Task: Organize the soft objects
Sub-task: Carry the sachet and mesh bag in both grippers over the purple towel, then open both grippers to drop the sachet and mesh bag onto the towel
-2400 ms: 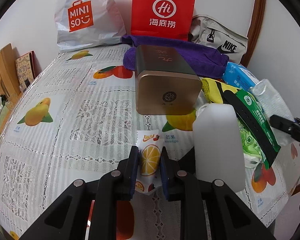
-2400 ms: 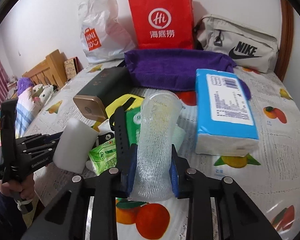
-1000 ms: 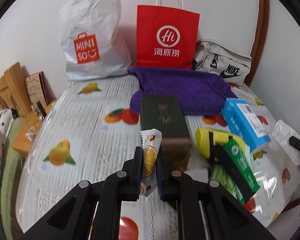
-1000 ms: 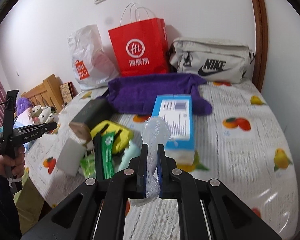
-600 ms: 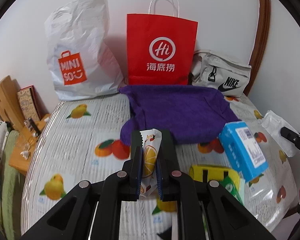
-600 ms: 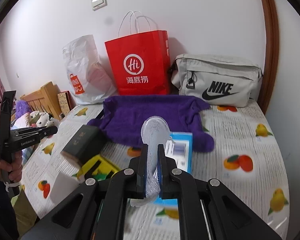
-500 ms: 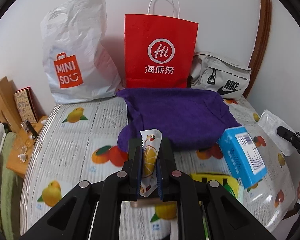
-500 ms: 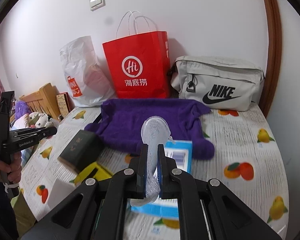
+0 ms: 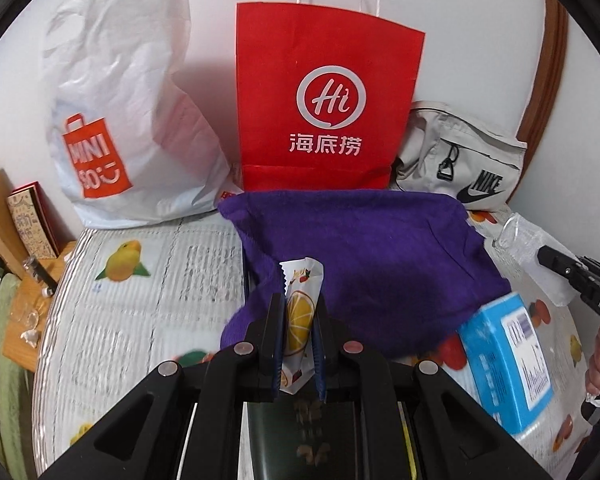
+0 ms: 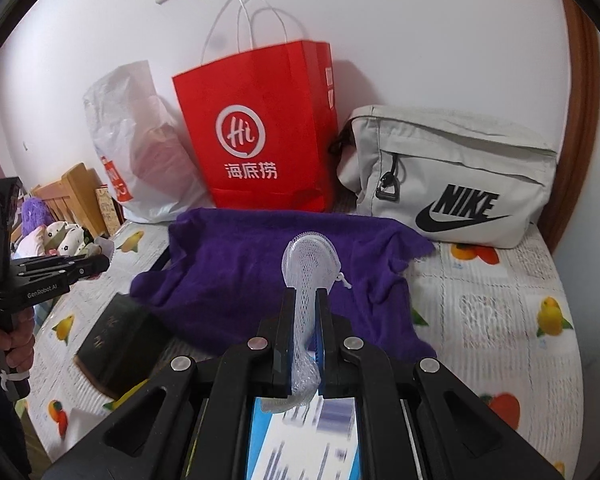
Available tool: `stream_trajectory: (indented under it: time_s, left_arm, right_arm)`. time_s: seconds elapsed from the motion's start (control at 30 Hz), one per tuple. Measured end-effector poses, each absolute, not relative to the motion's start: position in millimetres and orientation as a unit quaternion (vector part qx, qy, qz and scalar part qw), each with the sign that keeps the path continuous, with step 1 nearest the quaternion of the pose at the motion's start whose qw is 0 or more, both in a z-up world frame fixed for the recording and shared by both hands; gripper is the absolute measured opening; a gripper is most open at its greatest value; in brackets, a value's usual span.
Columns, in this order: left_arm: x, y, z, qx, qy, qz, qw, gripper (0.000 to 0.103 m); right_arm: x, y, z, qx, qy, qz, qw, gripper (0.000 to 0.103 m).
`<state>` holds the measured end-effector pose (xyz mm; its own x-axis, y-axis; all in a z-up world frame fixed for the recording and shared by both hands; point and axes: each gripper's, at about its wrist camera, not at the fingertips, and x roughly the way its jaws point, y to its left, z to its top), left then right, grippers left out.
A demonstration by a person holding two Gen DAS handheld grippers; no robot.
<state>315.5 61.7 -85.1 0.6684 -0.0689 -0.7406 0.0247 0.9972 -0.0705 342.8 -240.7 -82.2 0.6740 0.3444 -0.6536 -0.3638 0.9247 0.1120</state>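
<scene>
My left gripper (image 9: 298, 312) is shut on a small snack packet (image 9: 300, 304) with an orange slice printed on it, held in the air over the near edge of a purple towel (image 9: 364, 248). My right gripper (image 10: 304, 312) is shut on a white foam net sleeve (image 10: 308, 264), held above the same purple towel (image 10: 260, 280). The right gripper with the net sleeve also shows at the right edge of the left wrist view (image 9: 556, 264). The left gripper shows at the left of the right wrist view (image 10: 96, 266).
A red paper bag (image 9: 324, 96), a white Miniso plastic bag (image 9: 124, 120) and a grey Nike bag (image 10: 452, 176) stand against the wall. A blue tissue pack (image 9: 504, 356) and a dark box (image 10: 120, 340) lie on the fruit-print tablecloth (image 9: 140, 320).
Both grippers have risen from the table and moved forward toward the wall, each carrying its object. The bags and towel now look closer.
</scene>
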Motion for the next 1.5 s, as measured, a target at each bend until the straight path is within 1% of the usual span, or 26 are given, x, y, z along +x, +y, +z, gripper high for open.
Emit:
stream_trajectory:
  time_s: [0.17,0.4,0.87,0.93,1.07,1.1,1.13,1.17,1.2,1.23,1.33,1.37,1.43,1.5]
  left_arm:
    - [350.0,62.3,-96.1,-0.032,0.418,-0.025,0.908,0.012]
    - [390.6,57.0,-114.4,-0.037,0.436,-0.028,0.899,0.012]
    - [449.8,52.3,-136.8,-0.055,0.473,-0.016,0.879,0.013]
    - [454.4,51.3,-140.3,-0.061,0.479,-0.018,0.876,0.015]
    - [458.9,50.6,-144.3,-0.066,0.48,-0.015,0.875,0.015]
    - [458.9,51.0,-144.5,-0.069,0.48,-0.017,0.874,0.018]
    - [458.9,51.8,-144.5,-0.071,0.48,-0.016,0.874,0.022]
    - [458.4,52.5,-144.5,-0.072,0.481,-0.013,0.874,0.033]
    - [458.2,52.6,-144.1,-0.071,0.481,-0.01,0.874,0.043]
    - [457.4,52.1,-143.2,-0.067,0.481,-0.006,0.874,0.046]
    - [455.3,50.3,-141.3,-0.061,0.479,-0.006,0.876,0.048]
    - [453.9,51.0,-140.8,-0.061,0.479,-0.005,0.876,0.052]
    - [450.0,52.2,-138.2,-0.06,0.476,-0.002,0.877,0.054]
    - [444.8,54.7,-134.3,-0.06,0.475,0.001,0.878,0.059]
  right_arm:
    - [371.8,-237.5,-101.4,-0.016,0.37,0.194,0.908,0.008]
    - [402.0,-235.3,-131.6,-0.025,0.411,0.189,0.891,0.008]
    - [438.7,-235.4,-144.5,-0.068,0.44,0.179,0.877,0.01]
    - [440.8,-235.9,-146.0,-0.071,0.444,0.177,0.875,0.011]
    - [444.8,-236.7,-147.9,-0.066,0.448,0.177,0.874,0.015]
    - [445.8,-236.4,-148.4,-0.065,0.449,0.177,0.873,0.019]
    - [445.9,-235.4,-148.6,-0.069,0.451,0.178,0.872,0.027]
    - [445.8,-234.4,-148.5,-0.071,0.45,0.179,0.872,0.032]
    - [445.1,-233.5,-148.3,-0.075,0.448,0.179,0.873,0.046]
    - [444.0,-232.5,-148.1,-0.079,0.446,0.179,0.874,0.054]
    - [439.9,-229.8,-146.0,-0.089,0.437,0.178,0.877,0.056]
    - [439.0,-229.4,-145.4,-0.088,0.438,0.179,0.877,0.058]
    - [436.4,-228.9,-143.3,-0.086,0.437,0.181,0.877,0.063]
    - [431.4,-229.8,-138.8,-0.088,0.431,0.174,0.881,0.066]
